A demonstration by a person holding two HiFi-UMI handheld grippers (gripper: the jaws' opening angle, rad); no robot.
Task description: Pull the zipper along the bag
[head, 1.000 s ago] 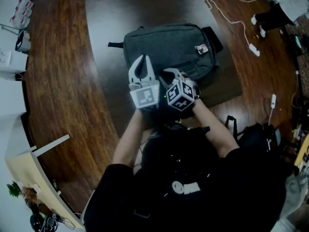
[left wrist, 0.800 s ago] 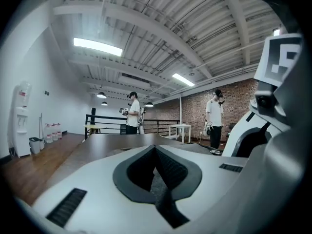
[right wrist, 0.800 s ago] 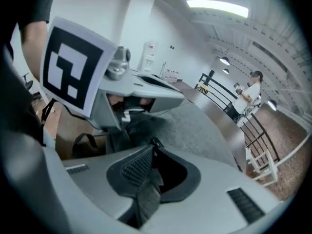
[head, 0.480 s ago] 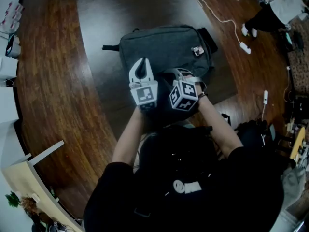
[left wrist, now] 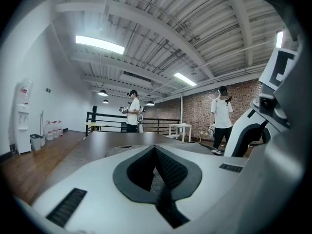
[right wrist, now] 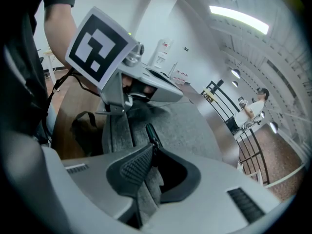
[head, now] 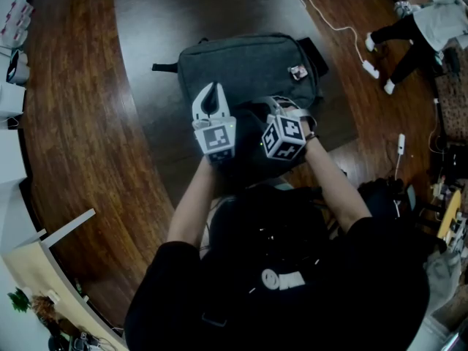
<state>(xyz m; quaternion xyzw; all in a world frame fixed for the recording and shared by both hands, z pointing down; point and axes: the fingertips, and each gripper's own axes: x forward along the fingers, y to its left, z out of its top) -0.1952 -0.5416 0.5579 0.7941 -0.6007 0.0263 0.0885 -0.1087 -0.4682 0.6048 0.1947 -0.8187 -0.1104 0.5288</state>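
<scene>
A grey backpack point(head: 248, 64) lies flat on the dark table point(head: 153, 64). At its near edge my left gripper point(head: 210, 93) points almost level, and its jaws point(left wrist: 156, 149) are shut on a fold of the bag's grey fabric. To its right, my right gripper point(head: 272, 110) tilts down onto the bag. Its jaws point(right wrist: 151, 147) have just been closing and now pinch the dark zipper pull point(right wrist: 149, 130), which sticks out past the tips. The zipper track runs back between the jaws over the grey bag point(right wrist: 190, 126). The left gripper's marker cube point(right wrist: 100, 52) sits close behind.
Wooden floor point(head: 80, 137) surrounds the table. A white cable with a plug block point(head: 369, 69) lies on the floor at the right, beside a black bag point(head: 387, 199). Two people point(left wrist: 132, 112) point(left wrist: 222, 118) and a white table point(left wrist: 180, 128) stand far across the room.
My right gripper has slid a little to the right and rolled, so its cube now stands apart from the left one. The left gripper has sunk slightly onto the bag's edge.
</scene>
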